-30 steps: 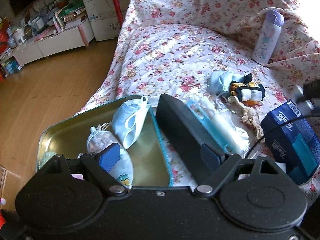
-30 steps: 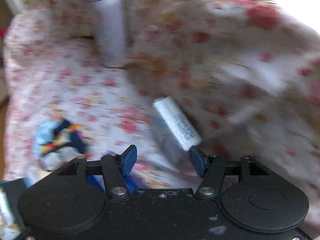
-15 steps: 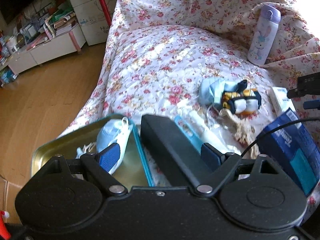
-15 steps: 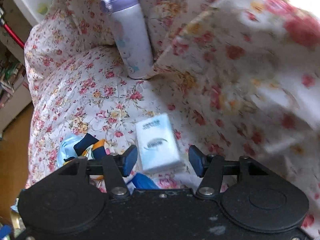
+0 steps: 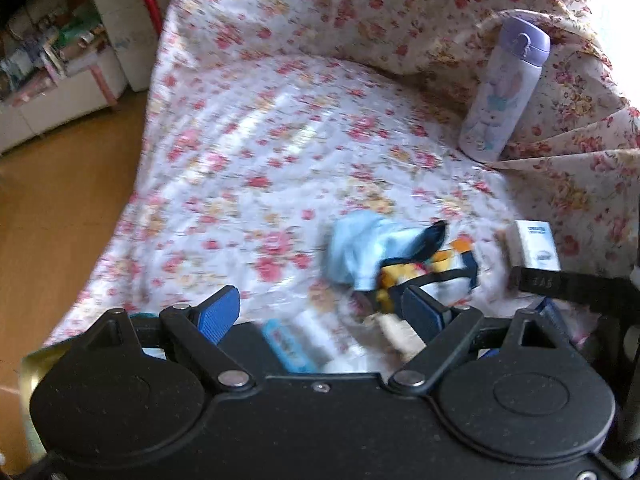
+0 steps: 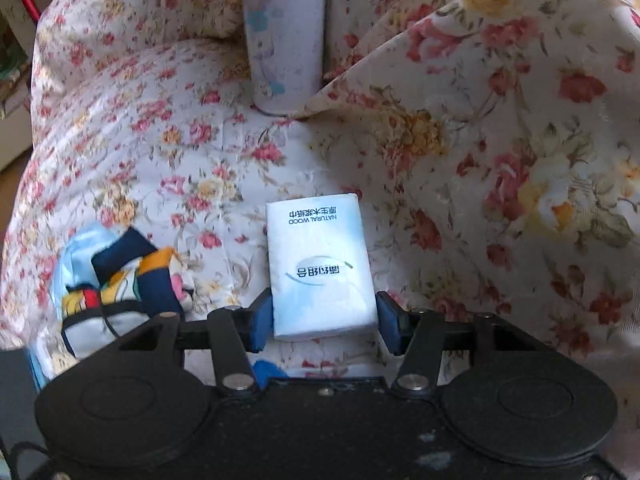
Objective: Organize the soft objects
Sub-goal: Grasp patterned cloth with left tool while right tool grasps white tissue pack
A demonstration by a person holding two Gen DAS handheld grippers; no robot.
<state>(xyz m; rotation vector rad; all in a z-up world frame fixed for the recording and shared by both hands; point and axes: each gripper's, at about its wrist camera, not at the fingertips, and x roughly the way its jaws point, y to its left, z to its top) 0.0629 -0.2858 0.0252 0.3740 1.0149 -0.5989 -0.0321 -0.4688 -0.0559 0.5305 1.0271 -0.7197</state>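
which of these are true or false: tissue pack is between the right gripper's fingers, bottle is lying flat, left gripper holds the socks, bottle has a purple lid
1. The tissue pack lies between the fingers of the right gripper, whose jaws are closing. True.
2. The bottle lies flat. False: it stands upright against the floral cover.
3. The left gripper holds the socks. False: its jaws are open and empty.
4. The bottle has a purple lid. True.

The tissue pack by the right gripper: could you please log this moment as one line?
right gripper: closing around tissue pack, pads not yet pressing | left gripper: open, empty | pack lies on floral cover
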